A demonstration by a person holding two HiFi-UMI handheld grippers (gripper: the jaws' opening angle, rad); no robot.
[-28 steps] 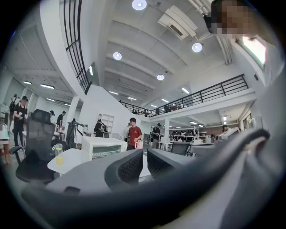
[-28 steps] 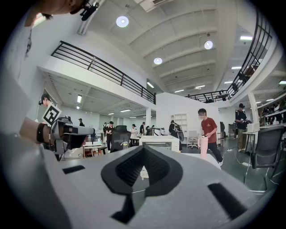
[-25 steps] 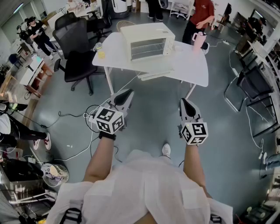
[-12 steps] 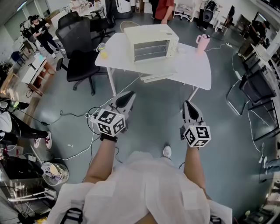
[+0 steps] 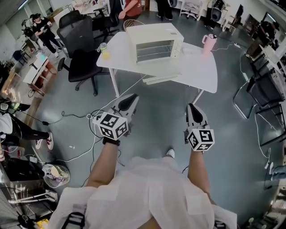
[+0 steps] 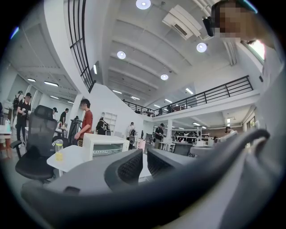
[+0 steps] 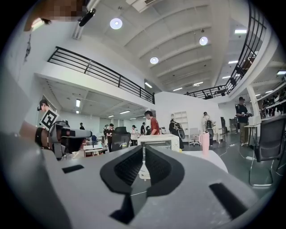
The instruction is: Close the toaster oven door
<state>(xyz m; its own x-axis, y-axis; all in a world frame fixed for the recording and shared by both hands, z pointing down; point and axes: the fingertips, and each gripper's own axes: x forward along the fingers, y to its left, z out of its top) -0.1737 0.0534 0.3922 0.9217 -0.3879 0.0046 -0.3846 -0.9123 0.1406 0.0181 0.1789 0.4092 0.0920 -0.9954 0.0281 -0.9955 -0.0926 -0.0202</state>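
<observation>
One toaster oven (image 5: 154, 42) stands on the one white worktop (image 5: 196, 67), well ahead of the two tongs. Its long axis runs across the head view, and its door (image 5: 156, 69) lies open toward the person. Only the gripper views show ceiling lamps (image 6: 143, 3). The left tongs (image 5: 128, 99) are slightly parted and empty. The right tongs (image 5: 193, 108) have just been opening and are empty.

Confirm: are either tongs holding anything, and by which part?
Nothing is held. The left tongs are empty; the right tongs have just been opening, with nothing between them.
</observation>
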